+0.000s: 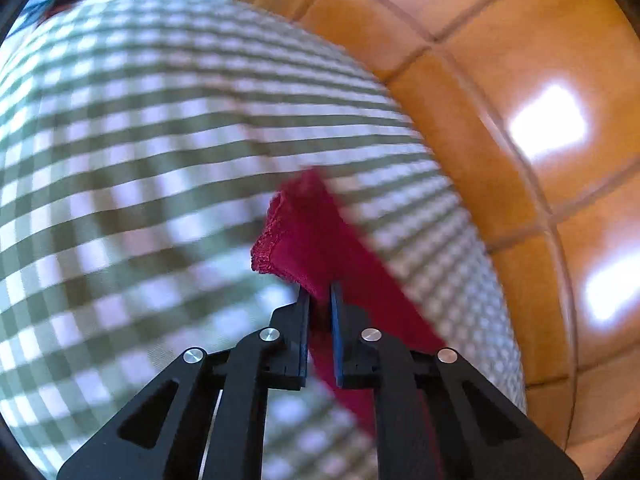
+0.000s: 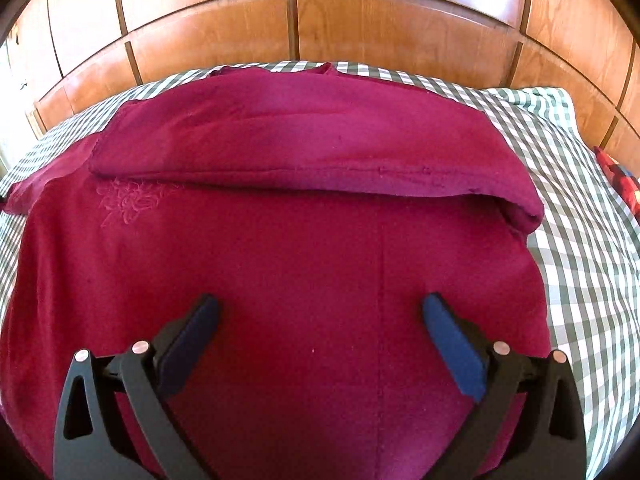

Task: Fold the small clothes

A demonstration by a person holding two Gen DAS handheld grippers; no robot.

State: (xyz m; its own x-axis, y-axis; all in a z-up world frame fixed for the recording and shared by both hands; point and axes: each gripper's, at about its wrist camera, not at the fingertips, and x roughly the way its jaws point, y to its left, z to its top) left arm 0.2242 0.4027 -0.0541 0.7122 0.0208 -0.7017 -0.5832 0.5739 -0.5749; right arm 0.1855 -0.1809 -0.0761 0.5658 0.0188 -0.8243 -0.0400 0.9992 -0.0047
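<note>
Crimson garment (image 2: 280,264) folded, crease crosswise | left claw (image 1: 319,296) pinching its edge | right claw (image 2: 320,312) gaping, empty

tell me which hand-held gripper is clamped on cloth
The left hand-held gripper: its jaws pinch an edge of the crimson knit garment. The right hand-held gripper stands wide open above it, gripping nothing.

The garment (image 2: 280,264) lies on the bed (image 2: 580,240), with its far part folded back on top of its near part. The wooden wall (image 2: 360,28) stands behind the bed, and a small patterned thing (image 2: 618,178) lies at the bed's right edge. The right gripper (image 2: 320,316) hangs over the near part of the garment, and the left gripper (image 1: 320,300) holds a corner of it above the bed.
</note>
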